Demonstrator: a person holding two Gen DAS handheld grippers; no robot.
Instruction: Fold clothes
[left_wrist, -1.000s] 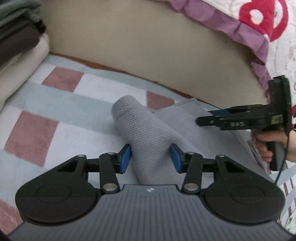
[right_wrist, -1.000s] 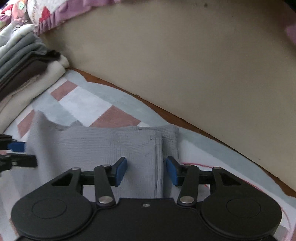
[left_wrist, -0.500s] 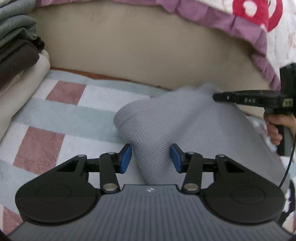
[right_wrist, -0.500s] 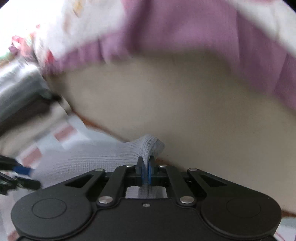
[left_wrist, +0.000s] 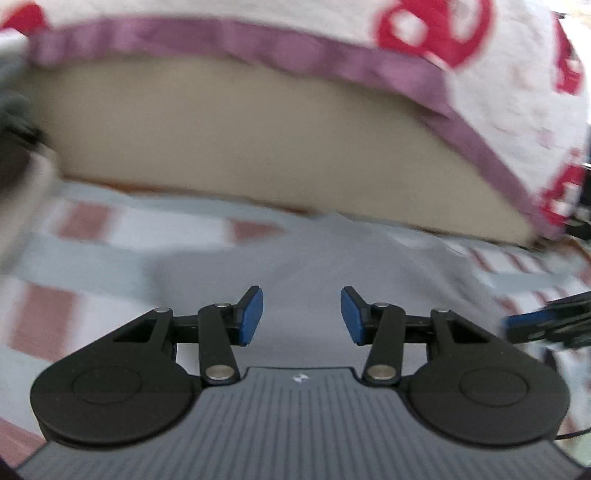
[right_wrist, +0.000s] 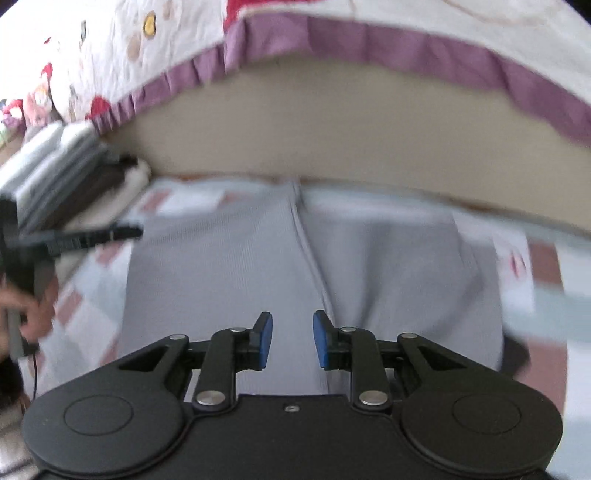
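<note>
Holding both jaws open and empty, we hover our left gripper (left_wrist: 301, 318) and right gripper (right_wrist: 292, 340) just above the grey ribbed knit garment (right_wrist: 258, 280). It lies flat on the pink, white and pale-blue checked blanket (left_wrist: 85, 251), filling the centre of both frames, with a seam running up its middle in the right view. At the upper left of that view sits a stack of folded clothes (right_wrist: 62, 177). We judge one fold laid down; further folds and moving it to the stack remain.
</note>
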